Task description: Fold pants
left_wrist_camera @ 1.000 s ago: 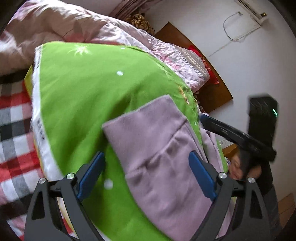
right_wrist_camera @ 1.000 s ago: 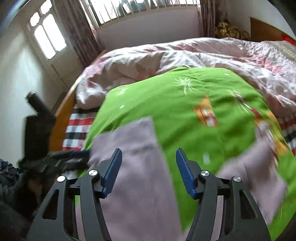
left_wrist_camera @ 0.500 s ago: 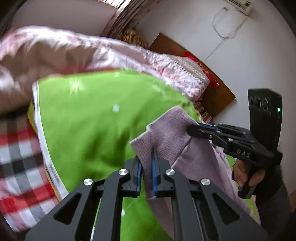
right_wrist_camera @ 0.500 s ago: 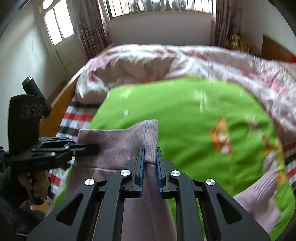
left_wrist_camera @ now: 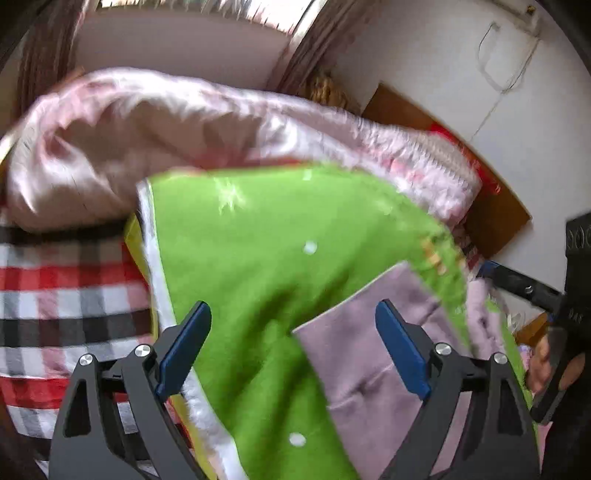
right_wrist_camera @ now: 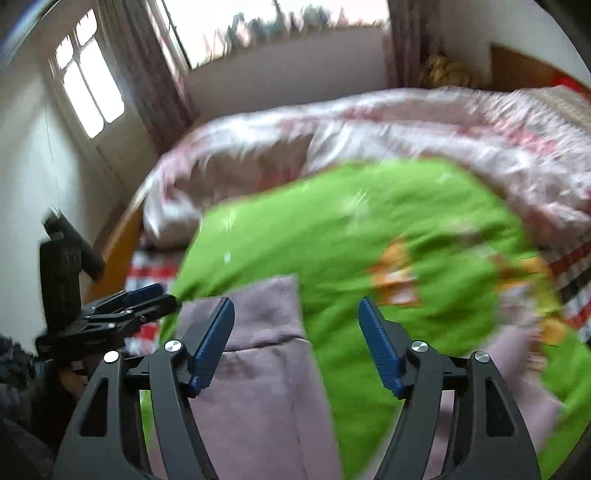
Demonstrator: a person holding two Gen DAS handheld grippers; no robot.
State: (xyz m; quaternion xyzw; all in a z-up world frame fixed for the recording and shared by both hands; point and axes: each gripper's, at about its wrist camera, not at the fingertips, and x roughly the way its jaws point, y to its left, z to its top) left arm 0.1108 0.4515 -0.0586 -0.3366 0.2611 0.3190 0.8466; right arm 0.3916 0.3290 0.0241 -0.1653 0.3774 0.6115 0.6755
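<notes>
The mauve pants [left_wrist_camera: 373,354] lie flat on the green blanket [left_wrist_camera: 266,254], waistband end toward the far side. My left gripper [left_wrist_camera: 293,347] is open and empty, above the pants' left edge. My right gripper [right_wrist_camera: 295,343] is open and empty, above the pants [right_wrist_camera: 258,384] and the green blanket [right_wrist_camera: 332,240]. The right gripper also shows at the right edge of the left wrist view [left_wrist_camera: 517,284], and the left gripper shows at the left of the right wrist view [right_wrist_camera: 140,302]. Both views are blurred.
A pink quilt [left_wrist_camera: 184,125] is heaped at the far side of the bed. A red, black and white checked sheet [left_wrist_camera: 62,291] lies left of the blanket. A wooden headboard [left_wrist_camera: 495,218] stands against the wall on the right. A window [right_wrist_camera: 258,22] is behind the bed.
Both grippers were shut on the pants' waistband half a second ago, holding it up. Now both have opened, let go and pulled back, and the pants lie flat.
</notes>
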